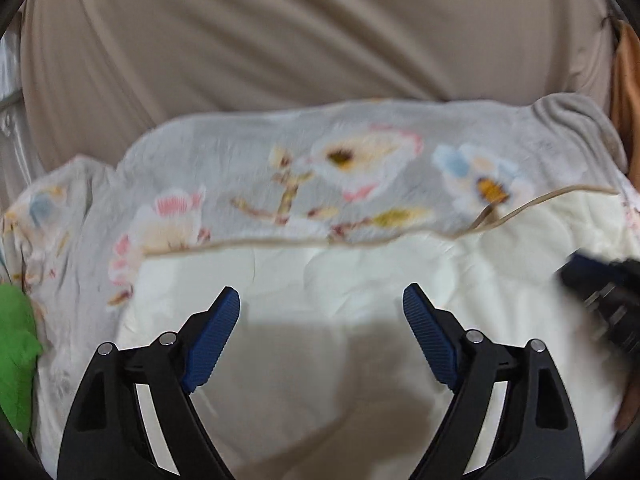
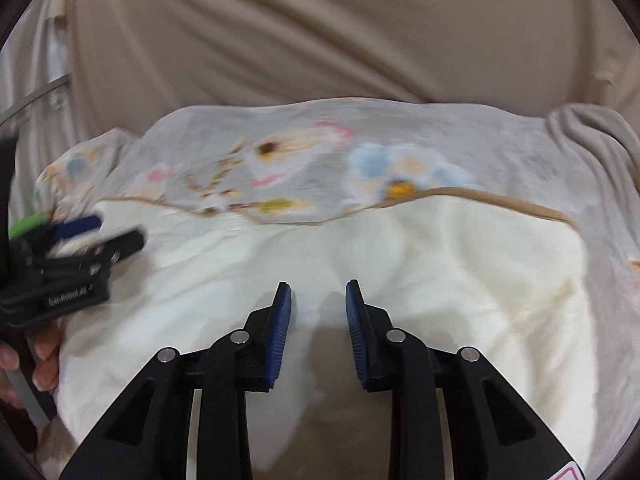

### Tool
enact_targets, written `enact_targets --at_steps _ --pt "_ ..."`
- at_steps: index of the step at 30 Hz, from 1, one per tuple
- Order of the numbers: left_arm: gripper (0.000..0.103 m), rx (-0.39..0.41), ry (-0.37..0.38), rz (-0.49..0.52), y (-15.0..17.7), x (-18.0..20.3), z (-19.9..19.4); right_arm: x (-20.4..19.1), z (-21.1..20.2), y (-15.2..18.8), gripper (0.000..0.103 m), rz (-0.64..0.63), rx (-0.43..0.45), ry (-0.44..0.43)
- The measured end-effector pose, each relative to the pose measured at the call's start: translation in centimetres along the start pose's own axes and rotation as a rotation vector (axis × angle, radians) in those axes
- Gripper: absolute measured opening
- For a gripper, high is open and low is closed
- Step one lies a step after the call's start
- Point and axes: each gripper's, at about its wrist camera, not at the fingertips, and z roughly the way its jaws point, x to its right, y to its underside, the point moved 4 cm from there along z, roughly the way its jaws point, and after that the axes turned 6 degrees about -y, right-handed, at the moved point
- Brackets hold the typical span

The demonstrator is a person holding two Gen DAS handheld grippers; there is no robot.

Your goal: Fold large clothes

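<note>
Both grippers, left (image 1: 321,298) wide and right (image 2: 318,292) narrower, held nothing, so the folded blanket (image 1: 360,272) could've flopped open.

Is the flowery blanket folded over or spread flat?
Folded over: the flowery blanket has its cream underside turned up, trimmed edge crossing it.

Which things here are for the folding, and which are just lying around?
For the folding:
- flowery blanket, its cream side turned up
- left gripper, open and empty
- right gripper, open and empty

Just lying around:
- green cloth
- tan sheet behind
- orange cloth
</note>
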Motion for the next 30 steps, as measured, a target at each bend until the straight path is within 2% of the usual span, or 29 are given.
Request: enact_targets --at_steps 3,6,8,11,18,30 --pt "0.082 -0.052 0.03 -0.048 1.5 -0.6 1.8 4.8 -0.8 0.1 0.023 0.114 0.009 0.055" --pt "0.083 -0.049 0.029 -0.047 1.9 -0.5 1.9 8.7 -0.9 0.8 0.015 0.241 0.012 0.061" --pt "0.083 -0.042 0.018 -0.036 2.3 -0.3 2.1 10.2 -0.5 1.2 0.005 0.303 0.002 0.033" --pt "0.083 -0.032 0.003 -0.024 2.5 0.1 2.2 10.6 0.1 1.5 0.004 0.334 -0.015 0.022" --pt "0.084 -0.019 -0.02 -0.008 2.8 0.4 2.4 10.0 1.0 1.9 0.004 0.295 -0.058 0.076" --pt "0.085 -0.022 -0.024 -0.004 3.1 0.5 2.8 10.8 1.3 2.1 0.003 0.349 -0.051 0.039"
